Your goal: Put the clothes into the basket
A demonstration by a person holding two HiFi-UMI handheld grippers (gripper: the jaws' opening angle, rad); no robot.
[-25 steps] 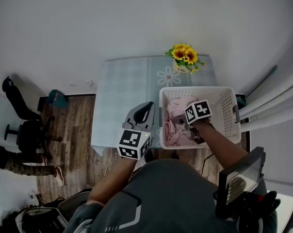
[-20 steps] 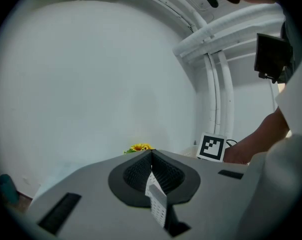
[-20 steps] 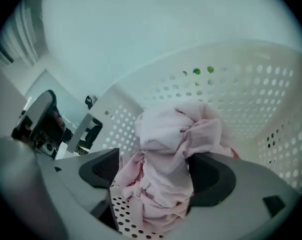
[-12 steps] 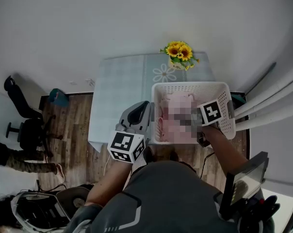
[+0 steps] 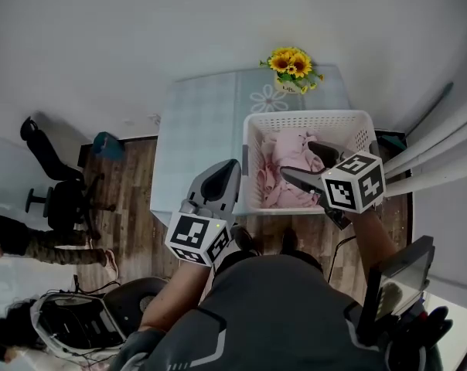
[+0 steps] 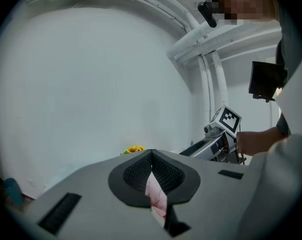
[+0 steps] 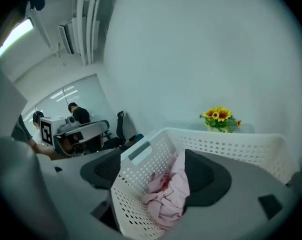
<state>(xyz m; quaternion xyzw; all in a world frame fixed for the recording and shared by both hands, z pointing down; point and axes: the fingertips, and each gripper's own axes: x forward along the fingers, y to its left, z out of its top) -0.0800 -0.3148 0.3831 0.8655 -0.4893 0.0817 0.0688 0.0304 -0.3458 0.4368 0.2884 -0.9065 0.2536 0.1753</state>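
Note:
A white slatted basket (image 5: 303, 117) stands on the near right part of the pale blue table (image 5: 202, 130). Pink clothes (image 5: 276, 188) lie crumpled inside it. My right gripper (image 5: 297, 158) hangs over the basket's near side, open, with nothing in it. In the right gripper view the basket's (image 7: 226, 146) corner and the pink clothes (image 7: 166, 199) show between the spread jaws of the right gripper (image 7: 153, 159). My left gripper (image 5: 232, 167) is shut and empty, just left of the basket over the table's front edge. In its own view the left gripper (image 6: 151, 154) shows a pink sliver through the slit behind its tips.
A vase of sunflowers (image 5: 291, 62) stands at the table's far right corner, behind the basket. White pipes (image 5: 442, 161) run along the wall at the right. On the wood floor to the left are an office chair (image 5: 56, 199) and a person's legs (image 5: 17, 242).
My right gripper has drawn back from deep in the basket to its near right side and now stands spread. The pink clothes stayed in the basket. The left gripper has barely shifted.

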